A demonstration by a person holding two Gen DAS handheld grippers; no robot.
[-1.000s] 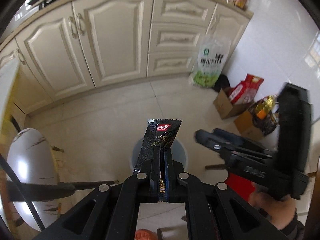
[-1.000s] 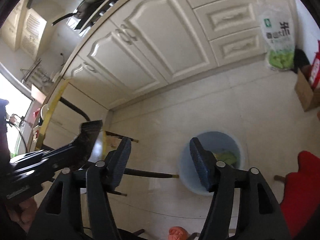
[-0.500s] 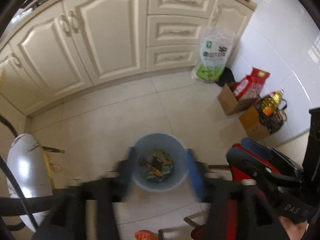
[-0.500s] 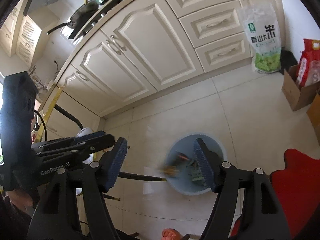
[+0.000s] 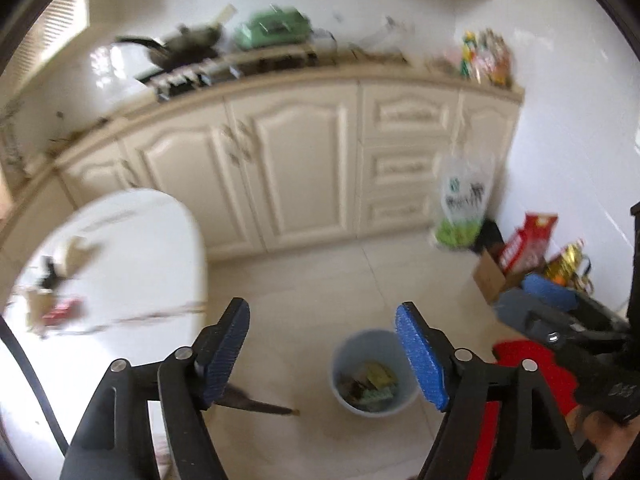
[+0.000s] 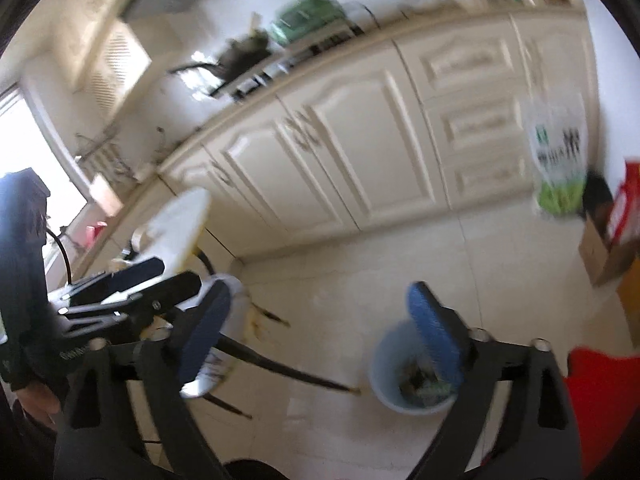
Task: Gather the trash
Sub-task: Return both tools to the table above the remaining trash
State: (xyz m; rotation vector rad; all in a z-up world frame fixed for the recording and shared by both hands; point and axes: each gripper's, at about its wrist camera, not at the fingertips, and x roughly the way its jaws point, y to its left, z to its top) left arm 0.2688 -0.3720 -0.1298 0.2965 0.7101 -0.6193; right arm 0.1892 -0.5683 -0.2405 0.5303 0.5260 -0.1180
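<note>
Black hand-held gripper [image 5: 322, 354] frames, blue textured pads [image 5: 420, 356], silver screws [image 5: 463, 355].

Wrappers [image 5: 370, 386], apparently, lie in bin [image 5: 352, 342] on floor [image 5: 320, 276] before cabinets [image 5: 296, 168].

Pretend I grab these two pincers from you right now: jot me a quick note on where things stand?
Left gripper: jaws have just been opening, nothing between them.
Right gripper: same, just opened wide, empty.
Blue bin stands on the floor with wrappers inside.
Done: the dark wrapper the left gripper held a second ago is let go, apparently into the bin.
Left: scraps lie on the white table, blurred; fetch them next.
</note>
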